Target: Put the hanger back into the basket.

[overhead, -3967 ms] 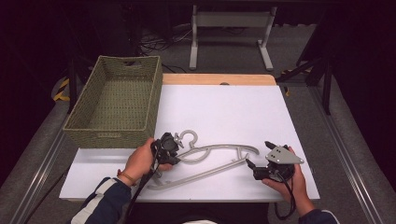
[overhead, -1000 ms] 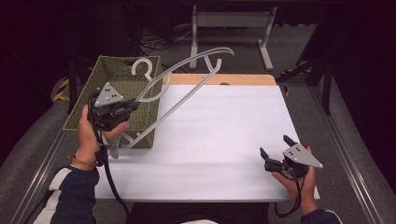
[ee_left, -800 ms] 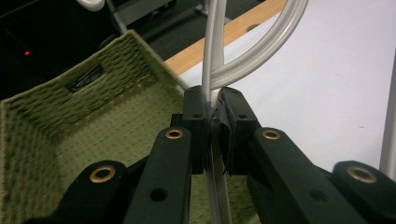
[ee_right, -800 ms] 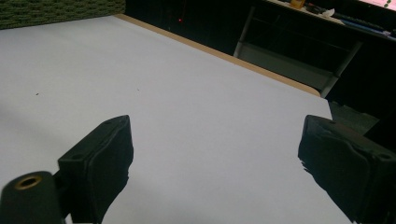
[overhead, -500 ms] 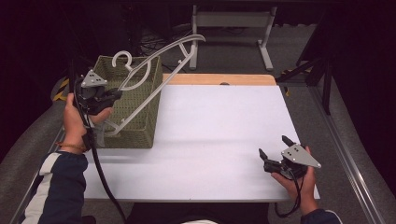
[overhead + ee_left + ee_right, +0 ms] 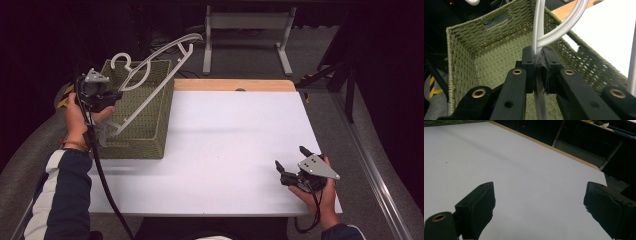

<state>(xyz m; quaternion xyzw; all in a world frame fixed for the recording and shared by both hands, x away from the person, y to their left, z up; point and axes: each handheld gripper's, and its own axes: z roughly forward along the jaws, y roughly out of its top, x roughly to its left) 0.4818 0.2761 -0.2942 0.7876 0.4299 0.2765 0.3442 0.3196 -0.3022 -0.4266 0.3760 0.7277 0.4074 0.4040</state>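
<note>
A: Where is the hanger (image 6: 150, 75)?
B: In the air, tilted over the green woven basket (image 6: 145, 135) at the table's (image 6: 230, 150) left edge, hook end uppermost.

A: What holds it?
B: The left gripper (image 6: 102, 95), its jaws clamped tight on the hanger's pale bar above the basket's inside.

A: And the right gripper (image 6: 292, 165)?
B: Jaws spread wide with nothing between them, low over the white tabletop near the front right corner.

One white clothes hanger (image 6: 150, 75) and one green woven basket (image 6: 145, 125), the hanger above the basket. Two tools: left tool (image 6: 102, 95) at the basket, right tool (image 6: 290, 162) well apart from it.
</note>
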